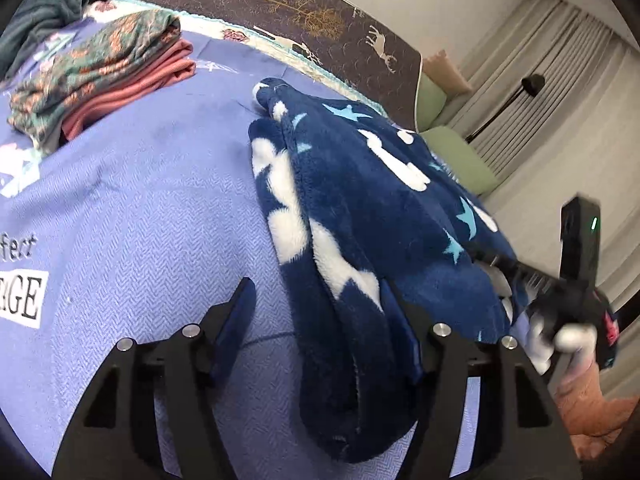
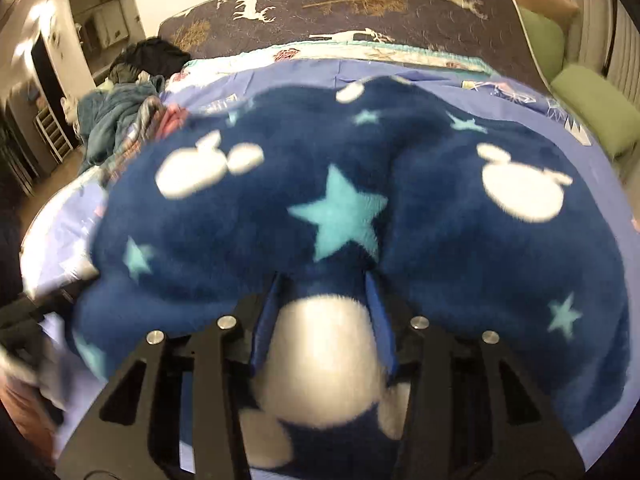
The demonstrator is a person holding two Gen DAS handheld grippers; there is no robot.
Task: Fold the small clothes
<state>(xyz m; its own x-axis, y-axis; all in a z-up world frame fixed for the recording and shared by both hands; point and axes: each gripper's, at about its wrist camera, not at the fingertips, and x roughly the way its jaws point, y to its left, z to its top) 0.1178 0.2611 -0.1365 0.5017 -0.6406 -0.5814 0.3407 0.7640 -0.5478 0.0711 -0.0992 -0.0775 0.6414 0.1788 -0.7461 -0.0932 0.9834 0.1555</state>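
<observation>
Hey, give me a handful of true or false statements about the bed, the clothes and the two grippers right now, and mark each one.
1. The fleece garment is navy with stars. True.
2. The right gripper is empty. False: fleece sits pinched between its fingers.
3. A folded stack lies on the bed sheet. True.
4. The left gripper is clamped shut. False: its jaws stand apart, one finger over bare sheet.
5. The sheet is green. False: it is lilac blue.
</observation>
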